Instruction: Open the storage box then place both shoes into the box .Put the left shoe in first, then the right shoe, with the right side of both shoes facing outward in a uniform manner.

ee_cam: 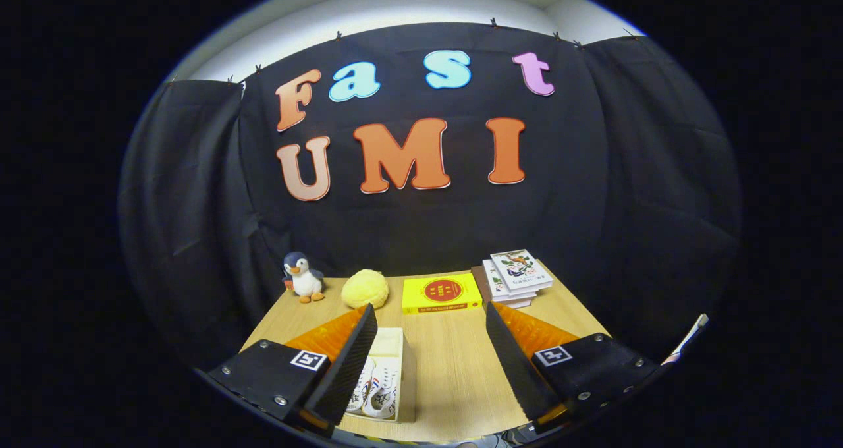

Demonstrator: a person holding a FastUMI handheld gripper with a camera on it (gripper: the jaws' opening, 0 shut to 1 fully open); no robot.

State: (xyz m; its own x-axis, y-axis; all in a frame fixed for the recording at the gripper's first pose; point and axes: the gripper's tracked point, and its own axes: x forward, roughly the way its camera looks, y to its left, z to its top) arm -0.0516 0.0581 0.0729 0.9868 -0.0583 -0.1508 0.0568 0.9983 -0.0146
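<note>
A pale storage box [395, 342] sits on the wooden table [454, 362], close beside my left finger and partly hidden by it. Inside it lie two white shoes [377, 389] with red and blue stripes, side by side. My gripper [431, 319] hovers above the table, open wide, with nothing between the fingers. The box lies low between the fingers, toward the left one. I cannot tell how the box lid stands.
At the table's far edge stand a toy penguin [302, 277], a yellow plush ball [365, 288], a yellow book [440, 293] and a stack of white books [517, 277]. Black cloth walls close the booth behind and on both sides.
</note>
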